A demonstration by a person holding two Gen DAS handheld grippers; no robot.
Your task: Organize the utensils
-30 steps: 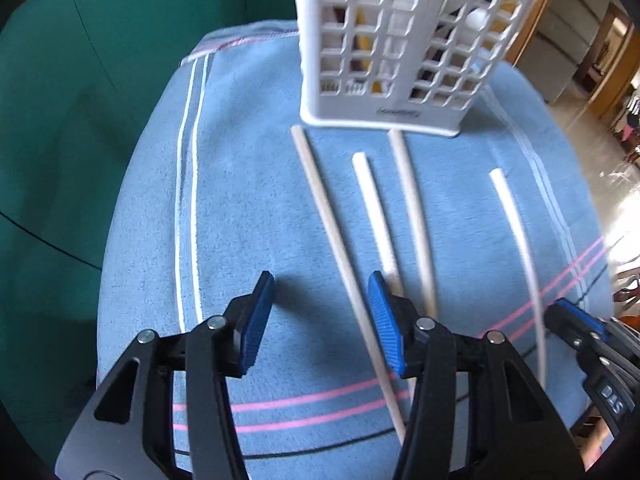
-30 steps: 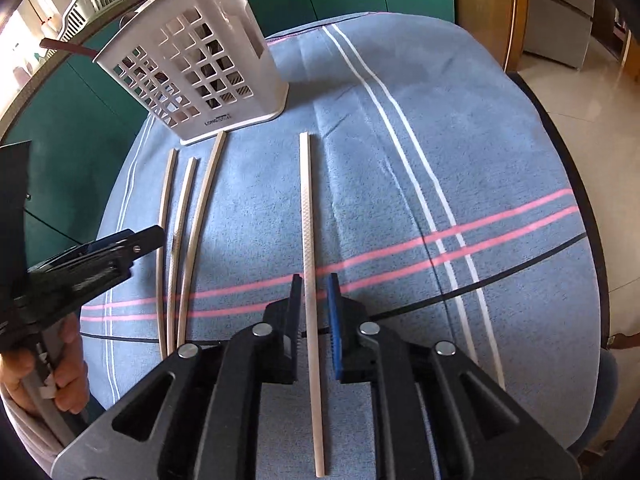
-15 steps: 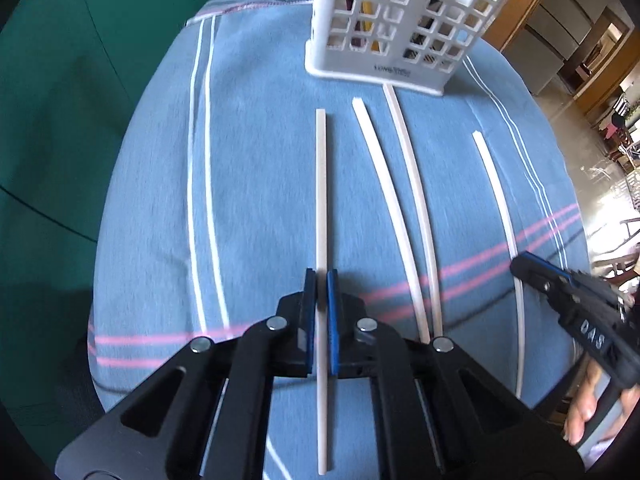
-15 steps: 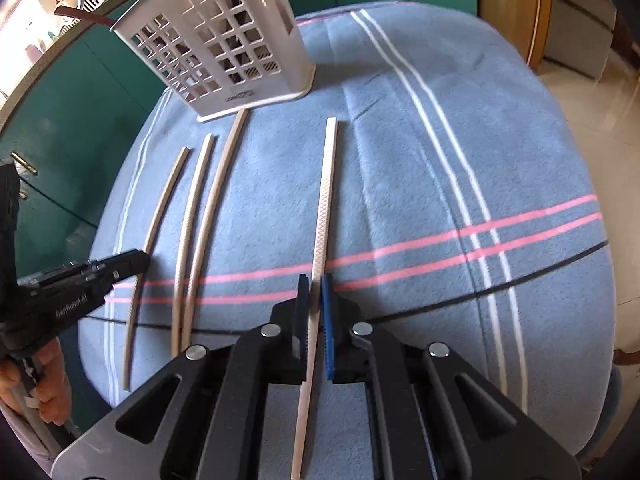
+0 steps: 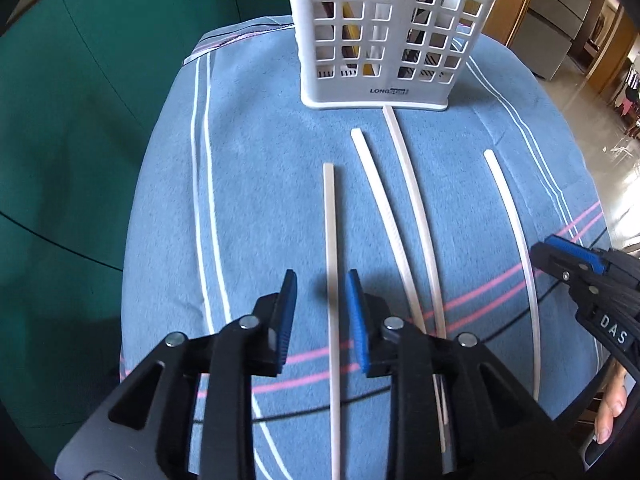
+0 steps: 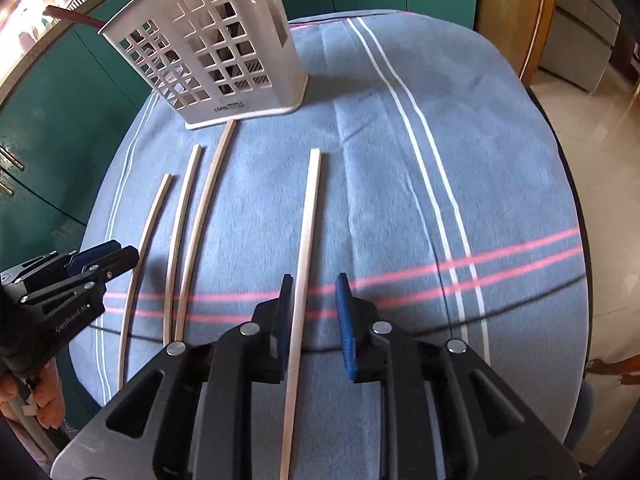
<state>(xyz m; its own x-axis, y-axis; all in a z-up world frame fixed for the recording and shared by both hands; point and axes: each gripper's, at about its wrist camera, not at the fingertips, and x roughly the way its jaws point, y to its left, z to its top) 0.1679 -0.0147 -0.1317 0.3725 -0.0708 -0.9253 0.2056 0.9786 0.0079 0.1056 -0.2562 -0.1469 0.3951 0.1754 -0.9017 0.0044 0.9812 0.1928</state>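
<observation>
Here, in the left wrist view, the left gripper (image 5: 322,314) stands released astride a pale wooden chopstick (image 5: 331,280) lying on the blue striped cloth (image 5: 256,184), below the white lattice plastic utensil holder (image 5: 384,36) at top centre. In the right wrist view, the right gripper (image 6: 312,320) likewise gapes around the rightmost chopstick (image 6: 306,236), perhaps brushing it.

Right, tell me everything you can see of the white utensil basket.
The white utensil basket looks like moulded plastic, with square grid cut-outs in its walls and a solid flared base bearing a small "LONG" label. It stands upright at the far side of the blue striped tablecloth. Utensils show dimly through the holes, and a dark handle sticks out above its rim. The far tip of the longest chopstick reaches its base; whether it touches is unclear. Neither gripper is near it.
</observation>
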